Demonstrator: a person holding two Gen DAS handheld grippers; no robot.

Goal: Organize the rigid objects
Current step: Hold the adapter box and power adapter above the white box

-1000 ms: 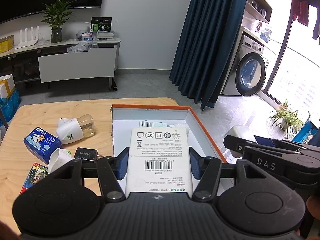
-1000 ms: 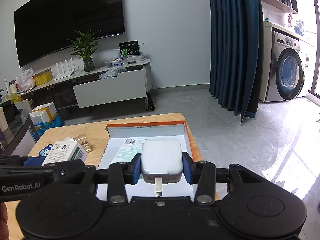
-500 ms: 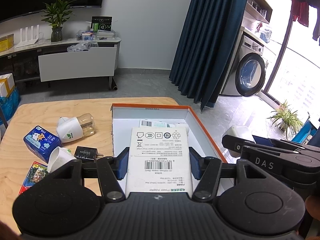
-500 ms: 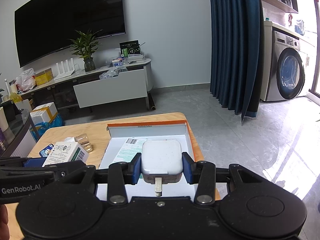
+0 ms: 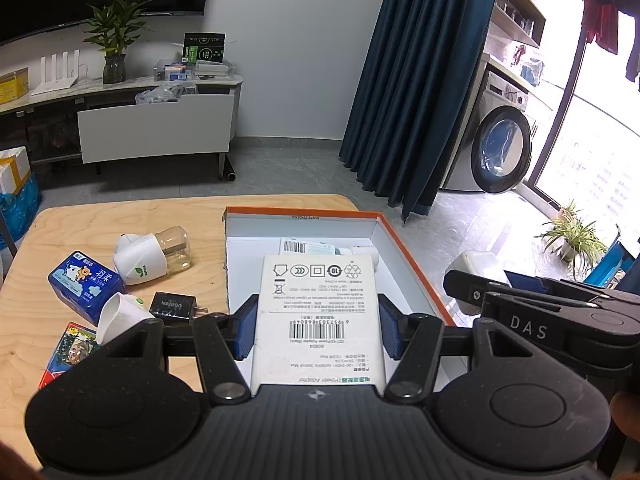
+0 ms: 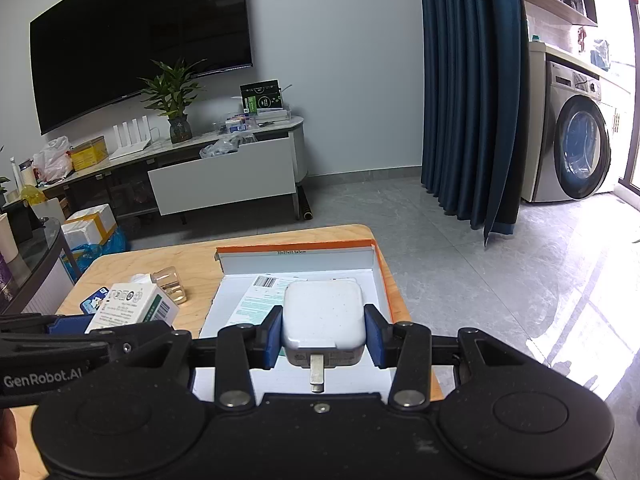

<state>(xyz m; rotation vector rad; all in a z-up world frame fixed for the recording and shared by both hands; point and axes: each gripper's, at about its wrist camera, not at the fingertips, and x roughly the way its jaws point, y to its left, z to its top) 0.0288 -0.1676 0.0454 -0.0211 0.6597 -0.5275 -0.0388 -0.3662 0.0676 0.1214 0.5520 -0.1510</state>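
Nothing has moved since the earlier frames. My left gripper (image 5: 318,326) pinches a white power-adapter box (image 5: 318,312) flat-sided, long axis pointing away from me, over the orange-edged tray (image 5: 416,264). My right gripper (image 6: 323,334) clamps a white charger (image 6: 323,316), prong toward me, above the same tray. Left on the wooden table (image 5: 120,216) lie a refill bottle (image 5: 154,254), blue tissue pack (image 5: 84,286) and black plug (image 5: 173,306).
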